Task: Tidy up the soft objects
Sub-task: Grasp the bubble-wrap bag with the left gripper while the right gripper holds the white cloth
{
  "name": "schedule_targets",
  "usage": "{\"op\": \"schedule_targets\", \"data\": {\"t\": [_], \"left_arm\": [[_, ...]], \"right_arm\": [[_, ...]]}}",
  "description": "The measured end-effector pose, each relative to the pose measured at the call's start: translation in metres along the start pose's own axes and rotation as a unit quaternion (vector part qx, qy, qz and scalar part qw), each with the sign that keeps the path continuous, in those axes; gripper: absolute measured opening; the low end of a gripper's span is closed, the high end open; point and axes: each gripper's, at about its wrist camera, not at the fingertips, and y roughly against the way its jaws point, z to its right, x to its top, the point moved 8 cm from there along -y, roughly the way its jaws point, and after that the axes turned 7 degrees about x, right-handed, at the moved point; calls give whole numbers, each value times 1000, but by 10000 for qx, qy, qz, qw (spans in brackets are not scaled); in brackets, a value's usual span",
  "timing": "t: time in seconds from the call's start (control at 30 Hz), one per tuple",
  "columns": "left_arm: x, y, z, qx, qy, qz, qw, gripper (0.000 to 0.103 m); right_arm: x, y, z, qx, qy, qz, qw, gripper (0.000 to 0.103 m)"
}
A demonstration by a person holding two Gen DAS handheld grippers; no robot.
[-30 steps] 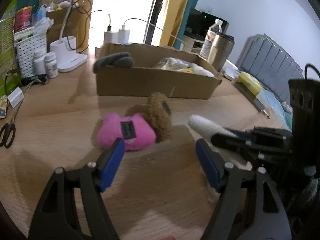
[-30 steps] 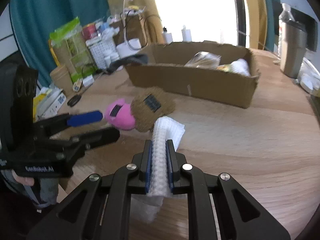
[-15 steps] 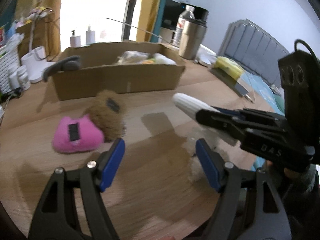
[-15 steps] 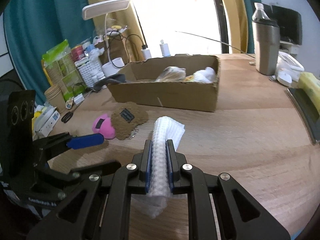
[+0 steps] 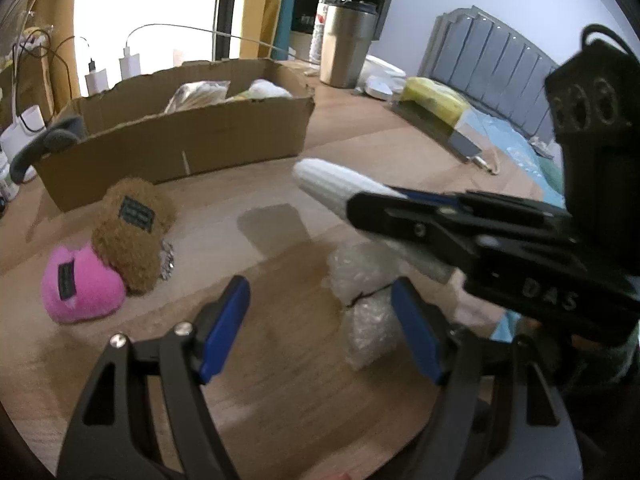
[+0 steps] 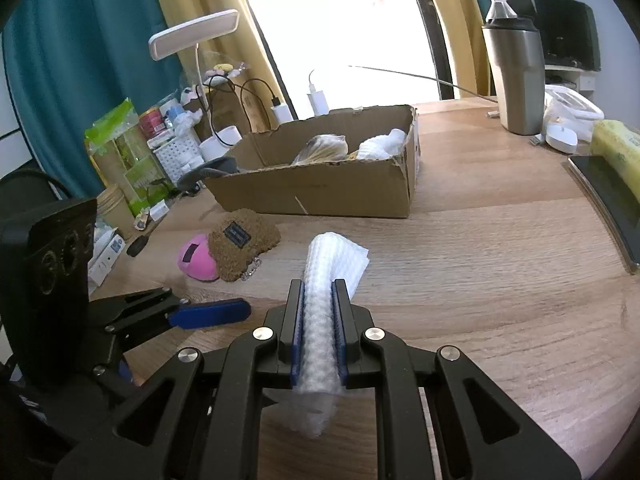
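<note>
The right gripper (image 6: 319,332) is pinched tight on a folded white waffle cloth (image 6: 320,264), whose front end sticks out past the blue pads above the wooden table (image 6: 500,280) while its tail, with some bubble wrap, hangs below the jaws. To its left, the left gripper (image 5: 320,328) stands spread wide with nothing between its pads; in its own view a clump of bubble wrap (image 5: 360,304) hangs just beside the right pad, under the cloth. Bare tabletop lies ahead of the cloth, and to its right as far as the table's rim. Farther off to the left, a brown plush (image 6: 240,240) leans against a pink plush (image 6: 196,258), both lying near the front wall of a shallow cardboard box (image 6: 320,196). The box sits at the far side, open on top, with a white bundle and a wrapped item inside. A steel tumbler (image 6: 516,80) stands far right, well apart from the box.
</note>
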Motion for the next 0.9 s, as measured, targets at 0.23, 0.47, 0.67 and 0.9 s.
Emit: {"op": "schedule_targets", "data": {"t": [0.23,0.47,0.67,0.9], "left_arm": [[2,-8,-13,308,143,-61,9994,85],[9,0,-10,308,265,48,9992,85],[16,-1,5,193,107,79,9997,85],[13,-20,19,177,-9,-168,9997,85]], "right_arm": [[5,11,4,-22,85,172,9998,15],[1,23,26,-187,-36,234,9995,15],[-1,34,39,-292,-141,333,9989,15],[-1,43,45,-335,-181,404,9985,15]]}}
